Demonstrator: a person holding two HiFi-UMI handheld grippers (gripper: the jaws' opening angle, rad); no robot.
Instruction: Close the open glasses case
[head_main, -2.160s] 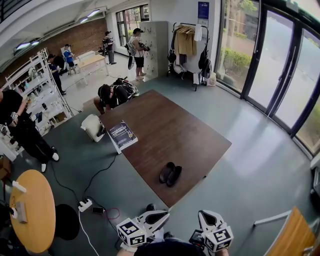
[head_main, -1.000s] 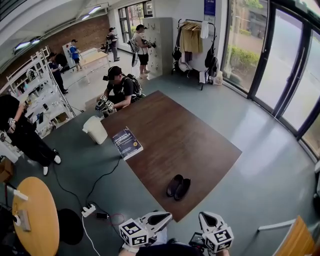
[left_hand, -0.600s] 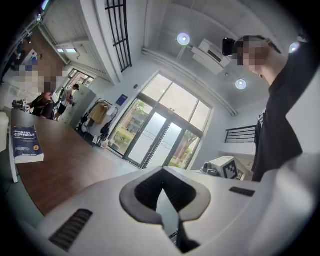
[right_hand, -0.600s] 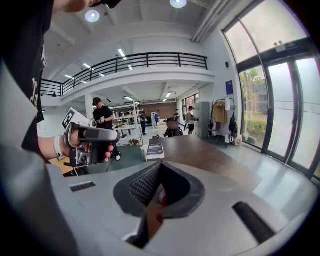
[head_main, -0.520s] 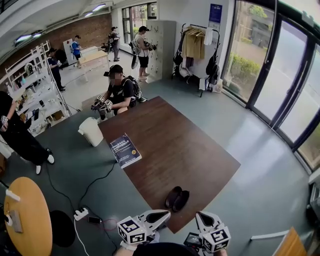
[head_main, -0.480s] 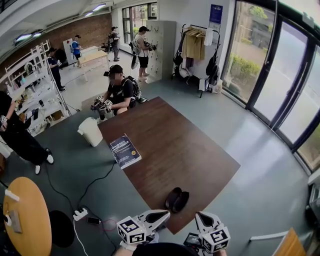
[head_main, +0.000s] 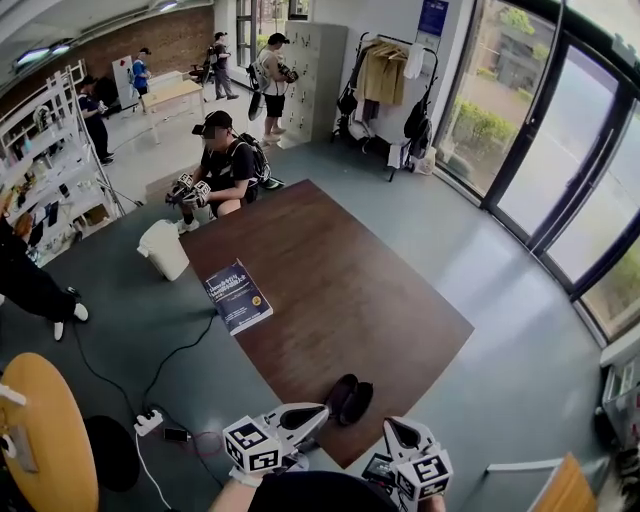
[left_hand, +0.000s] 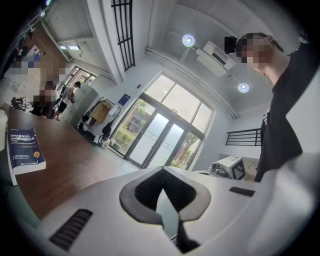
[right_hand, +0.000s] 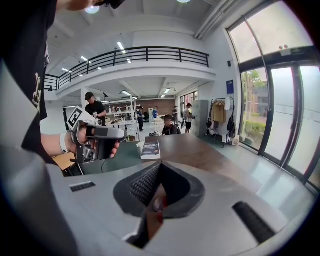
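Note:
No glasses case shows in any view. My left gripper (head_main: 318, 412) and right gripper (head_main: 391, 429) hang low at the bottom edge of the head view, above the grey floor near the corner of a brown mat (head_main: 330, 290). In the left gripper view the left gripper (left_hand: 161, 172) has its jaws together at the tips with nothing between them. The right gripper (right_hand: 159, 167) stands the same in its own view, shut and empty, and that view also shows a hand holding the left gripper (right_hand: 95, 140).
A blue book (head_main: 236, 296) lies at the mat's left edge, and a pair of black shoes (head_main: 347, 398) at its near corner. A seated person (head_main: 215, 165) holds grippers beside a white bag (head_main: 163, 248). A round wooden table (head_main: 45, 440) and power strip (head_main: 148, 421) are at left.
The head view has drifted, so the mat, book and shoes sit lower and further left. The person beyond the mat has straightened up from a crouch. Both grippers stay shut at the bottom.

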